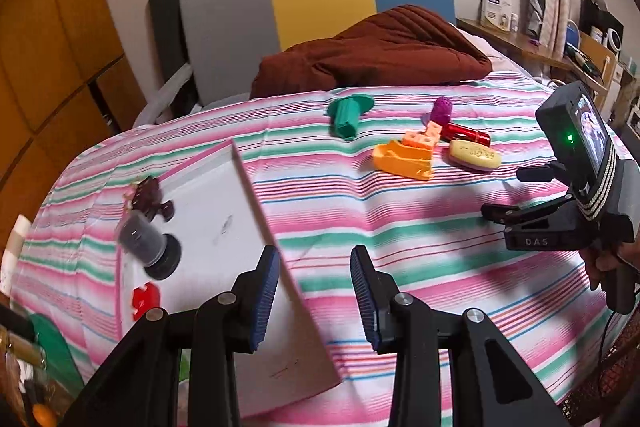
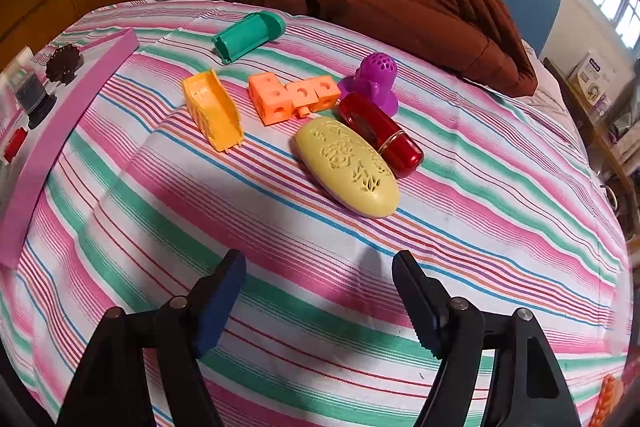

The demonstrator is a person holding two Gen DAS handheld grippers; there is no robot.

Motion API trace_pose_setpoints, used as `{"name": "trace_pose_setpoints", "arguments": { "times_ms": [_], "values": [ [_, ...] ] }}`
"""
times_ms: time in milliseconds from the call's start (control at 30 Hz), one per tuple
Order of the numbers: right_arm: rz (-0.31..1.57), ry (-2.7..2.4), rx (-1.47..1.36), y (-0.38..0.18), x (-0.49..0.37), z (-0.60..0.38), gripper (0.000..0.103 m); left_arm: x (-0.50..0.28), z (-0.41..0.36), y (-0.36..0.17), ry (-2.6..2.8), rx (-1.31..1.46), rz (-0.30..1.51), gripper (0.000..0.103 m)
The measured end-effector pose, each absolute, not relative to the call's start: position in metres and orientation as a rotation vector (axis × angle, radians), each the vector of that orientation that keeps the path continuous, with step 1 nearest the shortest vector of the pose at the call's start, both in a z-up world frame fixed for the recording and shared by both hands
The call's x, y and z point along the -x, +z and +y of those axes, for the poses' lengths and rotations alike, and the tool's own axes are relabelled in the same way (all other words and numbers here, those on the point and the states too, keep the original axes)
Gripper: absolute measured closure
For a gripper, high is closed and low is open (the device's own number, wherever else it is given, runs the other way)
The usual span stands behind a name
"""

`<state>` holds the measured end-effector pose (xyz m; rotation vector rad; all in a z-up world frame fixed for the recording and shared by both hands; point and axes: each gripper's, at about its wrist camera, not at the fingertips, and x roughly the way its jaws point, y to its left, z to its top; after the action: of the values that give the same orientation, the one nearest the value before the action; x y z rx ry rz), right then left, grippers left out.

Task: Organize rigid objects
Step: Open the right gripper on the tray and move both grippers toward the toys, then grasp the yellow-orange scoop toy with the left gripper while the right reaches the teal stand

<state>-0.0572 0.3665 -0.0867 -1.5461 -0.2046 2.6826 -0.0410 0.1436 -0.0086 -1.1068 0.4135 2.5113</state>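
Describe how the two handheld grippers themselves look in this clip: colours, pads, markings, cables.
Both are black plastic two-finger tools with silver pivot bolts. The left gripper has ridged dark blue pads; the right gripper has similar blue pads. Seen from the left wrist, the right gripper carries a small camera with a lit screen and green light, white "DAS" lettering, and a thin black cable below its handle.

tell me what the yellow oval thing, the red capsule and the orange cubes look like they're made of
Yellow oval piece: probably matte moulded plastic, possibly soap; the raised pattern on top shows no shine.
Red capsule: glossy, likely polished plastic or coated metal; it carries sharp highlights and a thin band around it.
Orange cubes: matte hard plastic by the look; crisp edges and round moulded holes.
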Motion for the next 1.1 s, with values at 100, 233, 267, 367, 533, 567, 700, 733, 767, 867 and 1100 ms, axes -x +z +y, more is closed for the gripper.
{"name": "trace_pose_setpoints", "arguments": {
  "times_ms": [100,233,267,367,533,567,700,733,767,867,1100],
  "values": [
    [-0.210,2.682,1.542,-0.085,0.058,0.368,0.027,0.046,0.153,-0.011,2.494,1.116,0.413,0.066],
    [-0.130,2.699,1.515,-0.077,0.057,0.377,0.027,0.055,0.165,-0.014,2.458,1.144,0.386,0.066],
    [-0.102,2.710,1.501,-0.074,0.057,0.379,0.027,0.060,0.168,-0.016,2.441,1.165,0.365,0.066],
    [-0.033,2.721,1.446,-0.065,0.056,0.387,0.027,0.069,0.178,-0.021,2.407,1.200,0.328,0.066],
    [0.097,2.682,1.382,-0.058,0.055,0.406,0.027,0.094,0.197,-0.028,2.342,1.275,0.228,0.063],
    [0.111,2.684,1.367,-0.056,0.054,0.408,0.027,0.099,0.202,-0.030,2.331,1.285,0.219,0.061],
    [0.168,2.688,1.318,-0.049,0.053,0.416,0.027,0.120,0.220,-0.042,2.278,1.343,0.168,0.058],
    [0.179,2.686,1.318,-0.049,0.054,0.417,0.027,0.124,0.223,-0.045,2.267,1.362,0.149,0.058],
    [0.177,2.684,1.312,-0.048,0.054,0.418,0.027,0.128,0.226,-0.049,2.260,1.387,0.126,0.057],
    [0.190,2.685,1.298,-0.046,0.053,0.420,0.027,0.135,0.235,-0.056,2.261,1.414,0.120,0.057],
    [0.205,2.676,1.282,-0.044,0.052,0.424,0.027,0.159,0.236,-0.066,2.215,1.533,-0.236,0.039]
  ]
}}
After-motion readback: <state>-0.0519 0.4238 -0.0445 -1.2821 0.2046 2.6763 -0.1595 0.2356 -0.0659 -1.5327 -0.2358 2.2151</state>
